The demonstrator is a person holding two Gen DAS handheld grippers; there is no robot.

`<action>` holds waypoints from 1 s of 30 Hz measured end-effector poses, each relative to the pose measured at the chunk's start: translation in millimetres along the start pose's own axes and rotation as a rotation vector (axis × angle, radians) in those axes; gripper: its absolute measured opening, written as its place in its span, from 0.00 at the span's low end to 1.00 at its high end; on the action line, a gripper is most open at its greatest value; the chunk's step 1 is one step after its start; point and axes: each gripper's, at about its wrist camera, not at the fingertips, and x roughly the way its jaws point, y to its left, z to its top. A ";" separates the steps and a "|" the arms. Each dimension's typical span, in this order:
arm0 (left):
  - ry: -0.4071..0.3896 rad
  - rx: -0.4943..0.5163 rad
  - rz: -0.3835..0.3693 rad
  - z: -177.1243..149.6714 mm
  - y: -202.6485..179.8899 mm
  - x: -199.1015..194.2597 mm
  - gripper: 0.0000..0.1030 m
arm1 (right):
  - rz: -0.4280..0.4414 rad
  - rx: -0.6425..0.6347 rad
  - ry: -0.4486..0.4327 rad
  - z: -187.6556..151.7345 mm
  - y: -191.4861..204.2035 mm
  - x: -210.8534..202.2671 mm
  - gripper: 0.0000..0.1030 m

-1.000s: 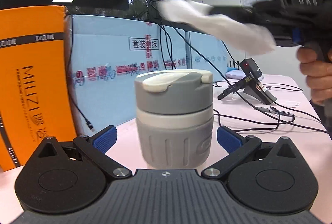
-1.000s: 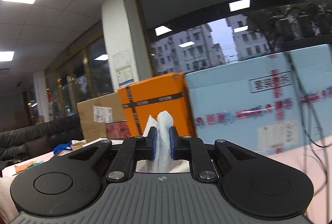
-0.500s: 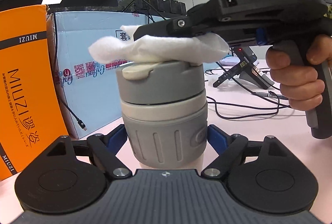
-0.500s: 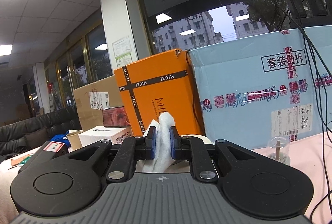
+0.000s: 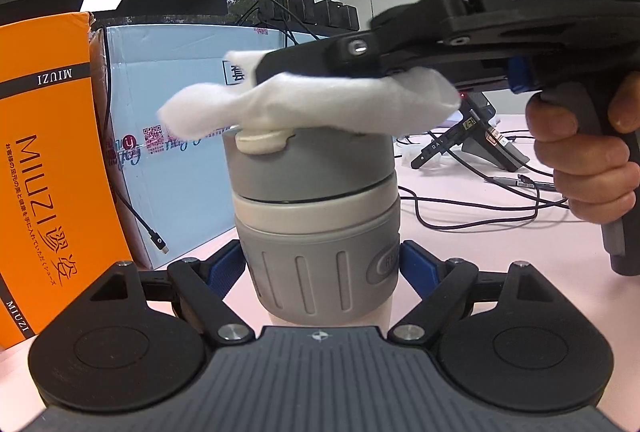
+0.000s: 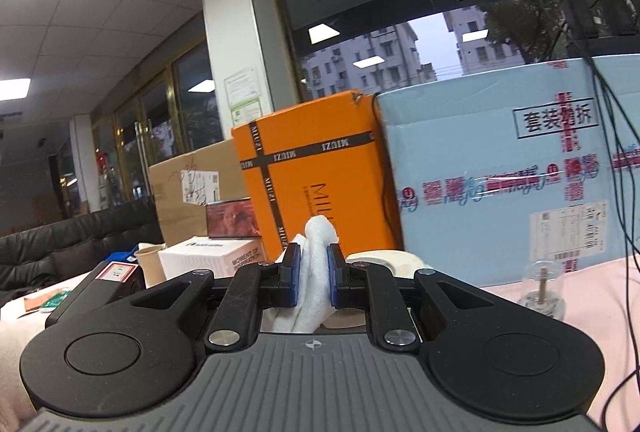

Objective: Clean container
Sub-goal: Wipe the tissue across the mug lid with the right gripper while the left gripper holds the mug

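On the pink bench (image 5: 500, 272) in my left view, my left gripper (image 5: 320, 264) clamps the upright grey container (image 5: 316, 232); the white cloth (image 5: 312, 104) rests on its lid. Right view: my right gripper (image 6: 313, 278) pinches that cloth (image 6: 314, 272).

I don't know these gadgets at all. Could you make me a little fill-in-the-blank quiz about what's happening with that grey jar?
1. The right gripper pinches a crumpled ____ cloth.
2. That cloth rests on the ____ of the grey lidded plastic container.
3. The left gripper holds the container by its ____ half.
4. Left of the container stands a tall ____ cardboard box.

Missing words: white; lid; lower; orange
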 end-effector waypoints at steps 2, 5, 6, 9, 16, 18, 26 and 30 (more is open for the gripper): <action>0.000 -0.004 0.000 -0.2 0.0 -0.2 0.80 | -0.017 -0.009 0.003 0.9 0.7 4.7 0.12; 0.000 -0.004 -0.002 -0.1 0.2 0.1 0.79 | -0.048 -0.007 -0.004 1.4 -3.6 6.3 0.12; 0.000 -0.003 -0.002 0.0 0.0 0.2 0.79 | -0.059 -0.005 -0.009 1.4 -5.8 4.9 0.12; 0.001 -0.002 -0.003 0.3 -0.1 0.5 0.79 | -0.107 -0.010 -0.023 1.8 -10.2 1.1 0.12; 0.000 0.010 -0.011 0.1 -1.1 1.1 0.79 | -0.076 0.001 -0.029 -3.9 -7.0 -11.6 0.12; 0.002 0.003 -0.010 0.2 -0.1 1.7 0.79 | -0.047 0.008 -0.028 -6.3 -4.0 -12.8 0.12; 0.005 -0.008 -0.006 -0.7 0.7 2.5 0.79 | -0.040 -0.019 -0.011 -1.7 1.6 -0.9 0.13; 0.004 0.003 -0.004 -1.0 -1.3 2.4 0.79 | -0.097 -0.013 -0.024 0.8 -7.0 -3.3 0.13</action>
